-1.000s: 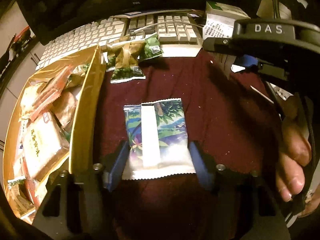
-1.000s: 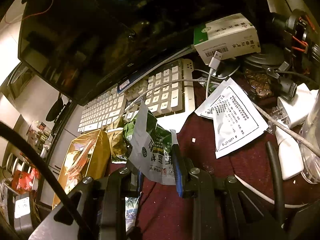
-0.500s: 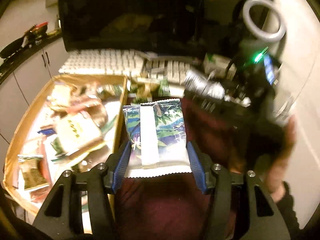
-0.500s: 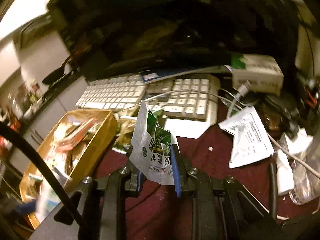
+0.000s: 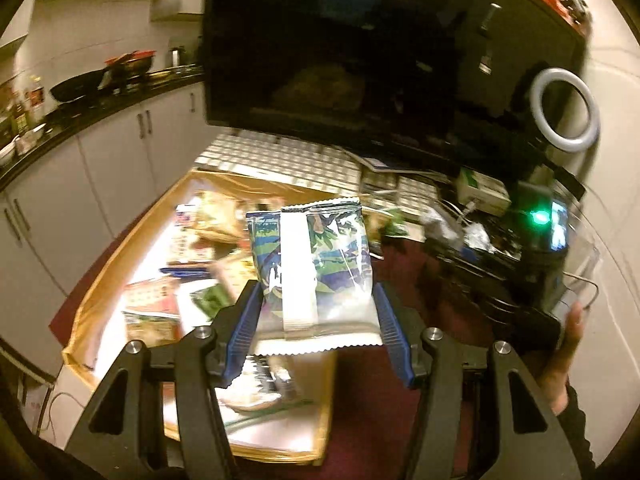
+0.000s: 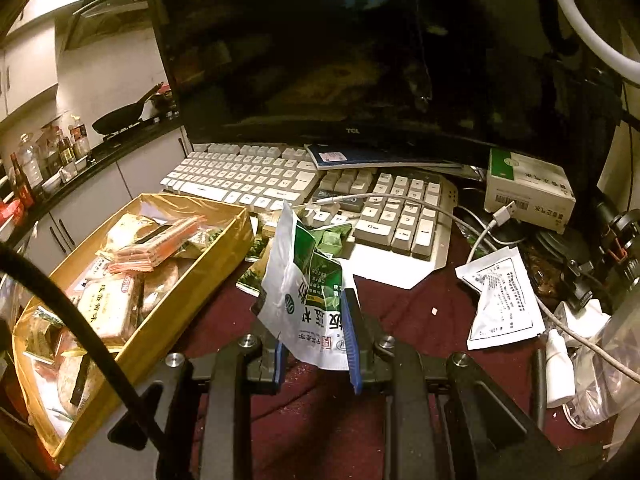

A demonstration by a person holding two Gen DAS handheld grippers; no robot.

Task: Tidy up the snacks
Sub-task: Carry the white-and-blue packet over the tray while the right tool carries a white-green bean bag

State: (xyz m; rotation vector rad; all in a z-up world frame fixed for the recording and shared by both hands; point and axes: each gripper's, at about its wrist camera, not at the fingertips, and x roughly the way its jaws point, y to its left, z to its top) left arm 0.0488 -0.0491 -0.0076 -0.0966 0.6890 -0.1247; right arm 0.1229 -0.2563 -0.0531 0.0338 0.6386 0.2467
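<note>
My left gripper (image 5: 316,320) is shut on a blue and green leaf-print snack packet (image 5: 316,264), held up in the air above the right edge of the gold snack box (image 5: 120,256). My right gripper (image 6: 316,340) is shut on a crumpled white and green packet (image 6: 308,292), raised over the dark red cloth (image 6: 400,320) just right of the gold snack box (image 6: 192,280). The box holds several wrapped snacks. A few small green packets (image 6: 256,264) lie on the cloth between the box and the keyboard (image 6: 280,180).
A dark monitor (image 6: 360,52) stands behind the keyboard. A white and green carton (image 6: 528,188), a USB cable (image 6: 504,212), a white printed sachet (image 6: 500,300) and a small dropper bottle (image 6: 560,364) crowd the right side. A person's hand (image 5: 568,344) shows at the right of the left wrist view.
My left gripper lifted the leaf-print packet off the red cloth and carried it left, over the box's edge. My right gripper rolled upright with the white and green packet still gripped.
</note>
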